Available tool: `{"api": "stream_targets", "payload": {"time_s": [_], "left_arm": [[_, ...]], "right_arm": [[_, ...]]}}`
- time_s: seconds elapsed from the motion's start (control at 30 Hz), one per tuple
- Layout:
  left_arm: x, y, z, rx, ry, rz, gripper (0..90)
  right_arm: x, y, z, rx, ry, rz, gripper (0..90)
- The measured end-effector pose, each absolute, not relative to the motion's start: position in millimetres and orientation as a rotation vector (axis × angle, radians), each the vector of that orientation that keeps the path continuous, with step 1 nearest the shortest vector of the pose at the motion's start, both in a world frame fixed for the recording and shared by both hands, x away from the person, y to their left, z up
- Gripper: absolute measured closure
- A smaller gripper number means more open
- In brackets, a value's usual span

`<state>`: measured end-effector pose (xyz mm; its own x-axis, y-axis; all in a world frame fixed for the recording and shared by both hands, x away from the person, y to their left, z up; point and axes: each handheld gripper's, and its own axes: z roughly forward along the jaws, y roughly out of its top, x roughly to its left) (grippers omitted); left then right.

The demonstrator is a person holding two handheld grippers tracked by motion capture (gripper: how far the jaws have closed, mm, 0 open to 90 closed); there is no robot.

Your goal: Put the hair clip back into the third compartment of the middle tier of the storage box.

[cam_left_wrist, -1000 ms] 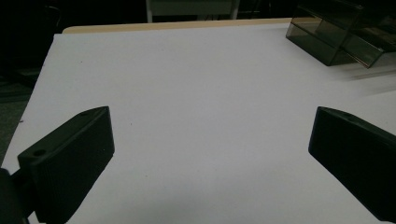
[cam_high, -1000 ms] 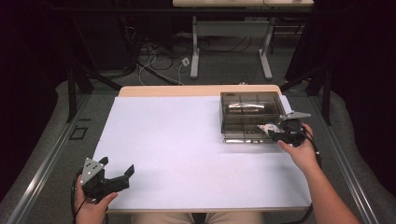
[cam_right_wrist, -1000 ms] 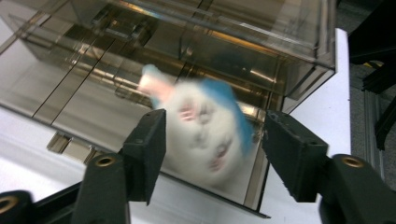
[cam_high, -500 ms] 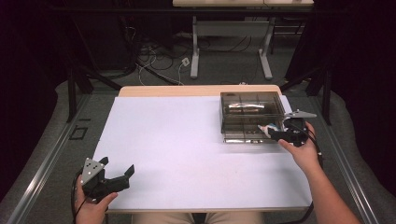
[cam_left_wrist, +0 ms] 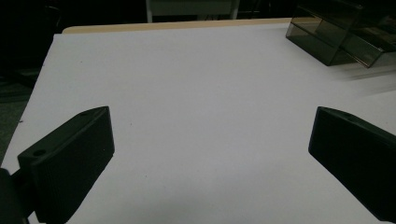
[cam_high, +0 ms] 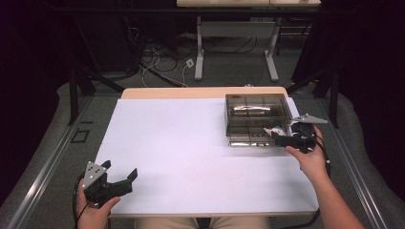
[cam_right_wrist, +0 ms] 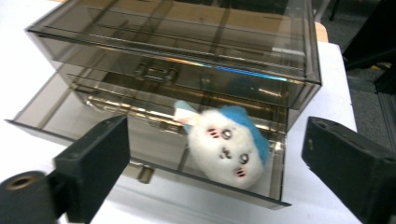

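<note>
Plush toy (cam_right_wrist: 226, 144), white with a blue back, lies in the pulled-out lower drawer (cam_right_wrist: 140, 140) of the smoked-plastic organizer (cam_right_wrist: 187, 51), at the drawer's right end. In our right gripper view its long axis runs diagonally, the face turned up toward us and the head end nearer the drawer's front wall. We see our right gripper (cam_high: 281, 139) just before the drawer; its fingers have just been opening and stand wide, clear of the toy. Our left gripper (cam_high: 119, 177) rests at the near left corner of the counter (cam_high: 181, 143), fingers wide apart on nothing.
</note>
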<state>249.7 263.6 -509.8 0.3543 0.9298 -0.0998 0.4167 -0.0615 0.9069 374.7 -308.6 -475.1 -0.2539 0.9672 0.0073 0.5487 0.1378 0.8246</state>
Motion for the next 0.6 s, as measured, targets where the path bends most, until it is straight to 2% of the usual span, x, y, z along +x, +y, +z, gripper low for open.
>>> {"api": "stream_targets", "payload": {"time_s": [0.2, 0.6], "left_arm": [[249.5, 263.4, -509.7, 1.655, 1.220, 0.669, 0.2], [249.2, 263.6, -509.5, 1.654, 1.217, 0.670, 0.2]], "right_arm": [[363.5, -298.6, -470.0, 1.420, 1.881, 1.034, 0.0], [338.6, -274.1, -463.4, 1.345, 1.893, 1.095, 0.0]]}}
